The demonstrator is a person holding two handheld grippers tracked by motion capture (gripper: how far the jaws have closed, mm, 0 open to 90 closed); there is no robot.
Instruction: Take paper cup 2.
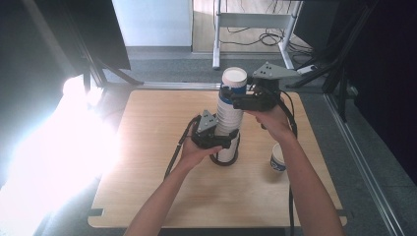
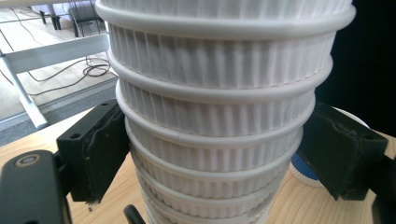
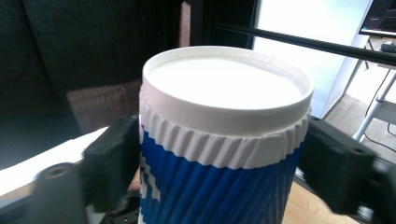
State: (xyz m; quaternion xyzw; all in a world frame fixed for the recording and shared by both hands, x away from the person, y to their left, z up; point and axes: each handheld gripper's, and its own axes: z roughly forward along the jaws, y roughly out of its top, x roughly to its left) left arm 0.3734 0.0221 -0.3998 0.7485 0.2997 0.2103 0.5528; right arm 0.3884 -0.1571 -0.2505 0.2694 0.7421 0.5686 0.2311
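A: Entry. Stack of ribbed paper cups (image 1: 228,123) stands upright near the middle of the desk (image 1: 147,187). Top cup (image 1: 234,81) has a blue ribbed sleeve and a white rim.

B: Confirmed. In the left gripper view the stack (image 2: 219,116) is white, ridged, rim over rim, narrowing downward.

A: Left gripper (image 1: 216,140)?

B: Low on the stack. Its jaws are clenched on the stack, one black pad pressed against each side of the lower cups. The hand behind it rests close to the desk.

A: Right gripper (image 1: 235,97)?

B: High up, level with the top cup. In the right gripper view the top cup (image 3: 224,140) sits between the two pads, which touch its blue sleeve just under the rim on both sides; jaws grasping that cup. The cup's mouth looks pale and flat from this angle; cannot tell what is inside.

A: Surroundings?

B: A single blue-and-white cup (image 1: 278,158) stands apart on the desk, to the right of the stack, beside the right forearm. Cables trail from both grippers. Beyond the desk's far edge, grey floor and a white table frame (image 1: 251,22). Strong glare at the left.
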